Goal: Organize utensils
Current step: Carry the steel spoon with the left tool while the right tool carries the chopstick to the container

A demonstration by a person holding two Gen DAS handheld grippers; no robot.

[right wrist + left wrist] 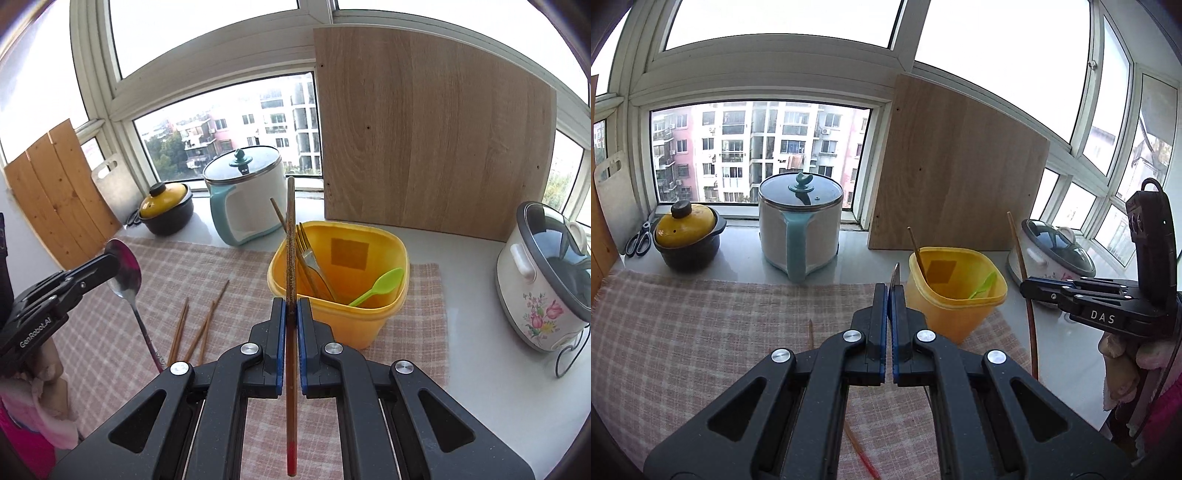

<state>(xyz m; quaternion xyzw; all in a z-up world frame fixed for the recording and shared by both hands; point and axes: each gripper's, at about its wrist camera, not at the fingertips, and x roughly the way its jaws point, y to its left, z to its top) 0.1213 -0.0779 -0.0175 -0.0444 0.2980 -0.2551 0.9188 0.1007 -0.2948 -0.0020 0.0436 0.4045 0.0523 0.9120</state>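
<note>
Both grippers clamped on utensils beside the yellow tub (373, 314).

The left gripper (889, 291) pinches a metal spoon (123, 267); the right gripper (291, 306) grips a chopstick (291, 236), upright at 12 o'clock. Loose chopsticks (199, 325) lie on the checked cloth (110, 332) at 9 o'clock of the tub.

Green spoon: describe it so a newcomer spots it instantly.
Find the yellow tub on the checked cloth, before the leaning wooden board. The green spoon leans inside at its right, the only plastic piece beside a metal fork.
</note>
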